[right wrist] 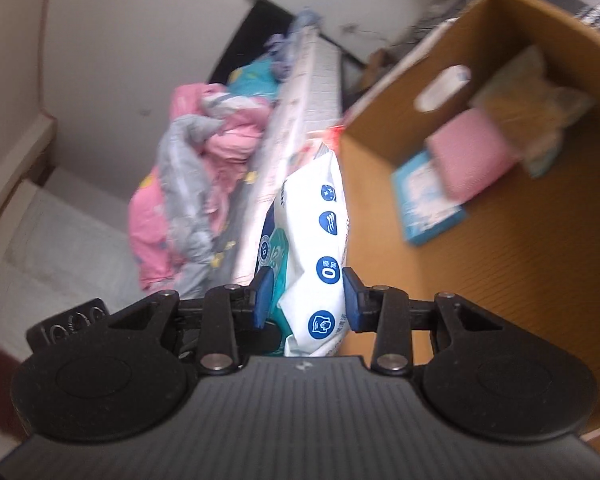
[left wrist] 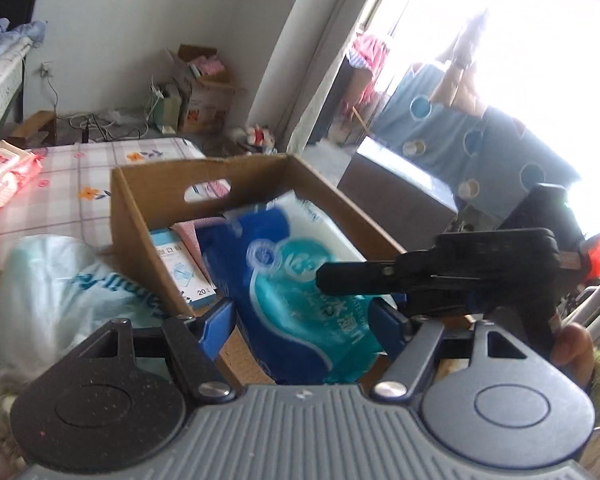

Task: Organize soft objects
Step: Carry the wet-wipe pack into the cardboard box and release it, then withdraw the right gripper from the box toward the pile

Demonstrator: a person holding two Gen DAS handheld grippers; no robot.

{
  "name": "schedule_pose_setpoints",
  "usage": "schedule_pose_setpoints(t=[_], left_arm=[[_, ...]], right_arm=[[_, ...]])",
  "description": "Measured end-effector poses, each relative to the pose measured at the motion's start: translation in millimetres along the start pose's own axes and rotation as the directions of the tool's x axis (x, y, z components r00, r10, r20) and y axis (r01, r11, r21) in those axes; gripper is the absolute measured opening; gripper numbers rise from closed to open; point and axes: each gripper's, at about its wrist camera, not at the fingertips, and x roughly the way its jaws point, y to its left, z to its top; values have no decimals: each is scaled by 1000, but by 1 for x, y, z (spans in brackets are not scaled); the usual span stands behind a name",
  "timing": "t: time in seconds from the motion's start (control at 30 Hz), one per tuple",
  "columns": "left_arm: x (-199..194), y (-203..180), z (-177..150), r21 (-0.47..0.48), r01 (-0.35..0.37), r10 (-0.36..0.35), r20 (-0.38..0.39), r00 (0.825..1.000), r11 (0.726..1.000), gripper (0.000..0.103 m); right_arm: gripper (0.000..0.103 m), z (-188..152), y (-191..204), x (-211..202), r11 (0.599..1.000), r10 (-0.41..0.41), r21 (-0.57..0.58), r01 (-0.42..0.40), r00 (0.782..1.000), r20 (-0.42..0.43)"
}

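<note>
Blue-and-white wipes pack [right wrist: 312,240] clamped in right gripper [right wrist: 306,300], hanging over near edge of cardboard box [left wrist: 140,208]; left gripper [left wrist: 304,320] spread wide, gripping nothing. Placing step, by the look of it. Next: lower onto bare box floor beside pink pad [right wrist: 468,160], then release.

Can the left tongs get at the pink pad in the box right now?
Probably not. The wipes pack held by the right tongs fills the space between the left tongs and the pink pad, which lies behind it in the cardboard box.
</note>
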Motion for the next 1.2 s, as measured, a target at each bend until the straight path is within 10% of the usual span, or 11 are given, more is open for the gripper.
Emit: schedule_pose_setpoints(t=[0.13,0.33,0.53,1.2], left_arm=[[4,9,-7,-26,-1,0,-24,1000,1000,73],[-44,34,-20,-43,-80,81,25,996,996,73],[-86,56,-46,-102,-150,158,70,985,983,74],[-104,84,-95,-225,-169,182,36,983,960,74]], right_arm=[[42,17,-41,36,985,-164,27,169,978,-131],[49,24,-53,65,884,-466,-135,448,867,-176],[53,24,-56,65,858,-513,-158,489,834,-202],[47,19,-37,134,923,-379,-19,384,902,-204]])
